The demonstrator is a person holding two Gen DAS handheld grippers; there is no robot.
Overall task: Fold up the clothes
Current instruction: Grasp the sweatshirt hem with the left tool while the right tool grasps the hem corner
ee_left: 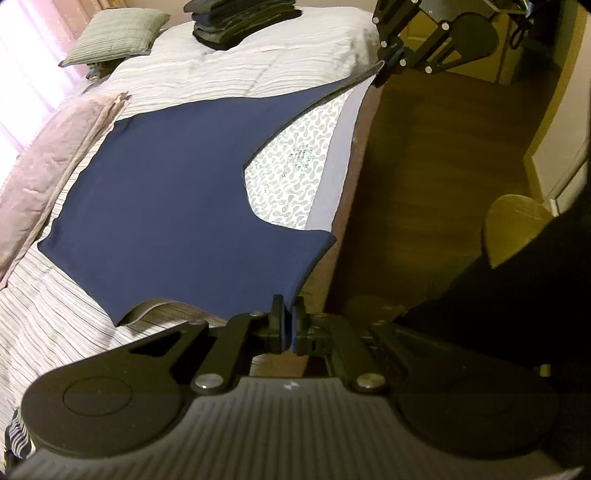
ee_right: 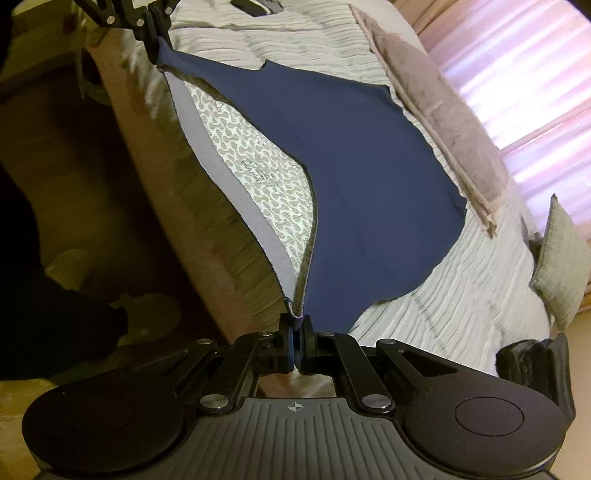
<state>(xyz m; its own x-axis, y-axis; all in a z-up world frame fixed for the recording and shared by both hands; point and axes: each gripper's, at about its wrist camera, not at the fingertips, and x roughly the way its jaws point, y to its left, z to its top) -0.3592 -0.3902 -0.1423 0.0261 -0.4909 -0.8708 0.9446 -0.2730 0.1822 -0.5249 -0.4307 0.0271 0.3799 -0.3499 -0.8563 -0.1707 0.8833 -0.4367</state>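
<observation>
**Desk:** Claw positions first, please: what is each one doing?

**Photographer:** Left claw is pressed together on 1 corner of the navy garment. Right claw pinches another corner of the same near edge. Each appears at the top of the other's wrist view, so the 2 stand well apart along the side of the bed.

**Desk:** And where is the garment?

**Photographer:** Most of it lies flat on the bed's striped cover. The near edge is lifted off the bed and stretched taut between the 2 claws. Under that lifted edge, a patterned lining shows at the bed's side. A pink blanket lies along the garment's far edge.

**Desk:** Risks from here?

**Photographer:** By my judgement, 3. Uneven pull could drag the flat part askew on the bed, spoiling the fold line. Each pinch looks small, so more tension might slip a corner free. Carrying the edge too far across the bed could bunch it against the pink blanket. A stack of folded clothes sits farther up the bed.
</observation>
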